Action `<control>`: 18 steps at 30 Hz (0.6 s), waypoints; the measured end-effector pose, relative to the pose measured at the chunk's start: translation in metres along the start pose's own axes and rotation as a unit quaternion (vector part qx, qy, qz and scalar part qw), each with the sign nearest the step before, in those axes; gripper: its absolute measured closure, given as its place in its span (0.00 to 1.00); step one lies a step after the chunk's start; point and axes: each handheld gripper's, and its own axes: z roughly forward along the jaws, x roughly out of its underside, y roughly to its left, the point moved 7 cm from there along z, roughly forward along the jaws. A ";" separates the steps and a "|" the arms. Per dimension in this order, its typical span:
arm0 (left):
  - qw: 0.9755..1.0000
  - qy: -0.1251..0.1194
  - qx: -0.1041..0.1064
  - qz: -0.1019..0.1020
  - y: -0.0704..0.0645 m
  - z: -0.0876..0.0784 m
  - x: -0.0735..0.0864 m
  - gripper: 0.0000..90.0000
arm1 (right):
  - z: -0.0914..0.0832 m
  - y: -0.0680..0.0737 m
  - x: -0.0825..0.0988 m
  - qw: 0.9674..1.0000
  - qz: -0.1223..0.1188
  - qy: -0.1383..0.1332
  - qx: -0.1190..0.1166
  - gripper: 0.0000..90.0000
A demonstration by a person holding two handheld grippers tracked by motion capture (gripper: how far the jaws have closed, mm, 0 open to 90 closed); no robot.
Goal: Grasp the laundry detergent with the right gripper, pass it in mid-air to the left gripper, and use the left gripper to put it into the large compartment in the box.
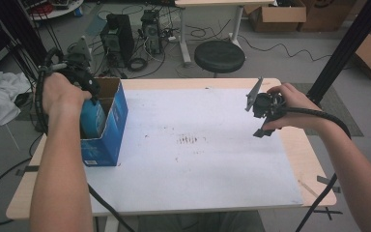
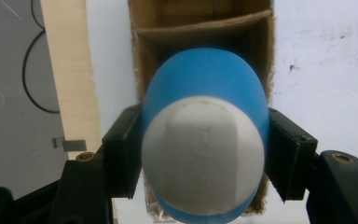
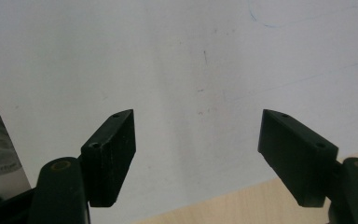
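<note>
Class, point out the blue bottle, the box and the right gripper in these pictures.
Bottle (image 2: pixel 205 88): left gripper view, on its blue body above the white base.
Box (image 1: pixel 118 116): high view, on its blue side wall.
Right gripper (image 3: pixel 198 154): right gripper view, midway between its open jaws.

— From where was the high view taken?
— It was taken from above the near edge of the counter (image 1: pixel 198 159), faced forward and down; the whole top was taken in, with the floor seen beyond.
— And the left gripper view?
— It was aimed steeply downward along its own jaws, very close to a blue-and-white bottle (image 2: pixel 204 140) held over an open cardboard box (image 2: pixel 200 28). The same box (image 1: pixel 107 126) was seen at the counter's left edge in the high view.
— The right gripper view?
— It was pointed down at the white sheet (image 3: pixel 177 65), near it, past open jaws; that sheet (image 1: pixel 198 145) was shared with the high view.
</note>
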 end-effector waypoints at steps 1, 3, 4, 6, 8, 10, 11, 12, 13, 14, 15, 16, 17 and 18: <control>1.000 0.002 0.000 0.000 0.000 0.004 0.000 0.43 | 0.000 0.000 0.000 1.000 0.000 0.001 -0.001 0.31; 1.000 0.006 -0.001 0.001 -0.001 0.010 0.001 0.43 | 0.001 0.000 0.001 1.000 0.001 0.002 -0.001 0.31; 1.000 0.007 0.000 0.000 -0.001 0.014 0.002 0.43 | 0.001 0.000 0.001 1.000 0.000 0.000 -0.001 0.31; 1.000 0.012 0.001 0.001 -0.002 0.021 0.003 0.43 | 0.002 0.000 0.001 1.000 0.000 0.000 -0.002 0.31; 1.000 0.014 0.001 -0.001 -0.003 0.026 0.004 0.43 | 0.002 0.000 0.001 1.000 0.000 0.002 -0.003 0.31; 1.000 0.015 0.000 0.000 -0.003 0.032 0.004 0.43 | 0.002 -0.001 0.001 1.000 0.000 0.002 -0.002 0.31; 1.000 0.018 0.000 0.002 -0.004 0.034 0.005 0.43 | 0.003 -0.001 0.000 1.000 0.000 0.001 -0.002 0.31; 1.000 0.018 0.001 0.001 -0.004 0.037 0.005 0.43 | 0.003 -0.001 0.000 1.000 -0.001 0.000 -0.003 0.31; 1.000 0.020 0.003 0.000 -0.004 0.039 0.006 0.43 | 0.003 -0.001 0.000 1.000 -0.002 -0.001 -0.003 0.31; 1.000 0.021 0.003 0.001 -0.005 0.041 0.006 0.43 | 0.004 0.000 0.000 1.000 0.000 -0.001 -0.002 0.31; 1.000 0.022 0.004 0.001 -0.005 0.043 0.007 0.43 | 0.004 0.000 0.000 1.000 0.001 -0.001 -0.002 0.31; 1.000 0.022 0.004 0.000 -0.005 0.045 0.007 0.43 | 0.004 0.000 0.000 1.000 0.000 -0.001 -0.003 0.31; 1.000 0.023 0.004 0.001 -0.005 0.046 0.007 0.43 | 0.004 0.000 0.000 1.000 0.001 -0.003 -0.004 0.31; 1.000 0.025 0.005 0.001 -0.005 0.048 0.008 0.43 | 0.005 0.000 0.001 1.000 0.001 -0.001 -0.004 0.31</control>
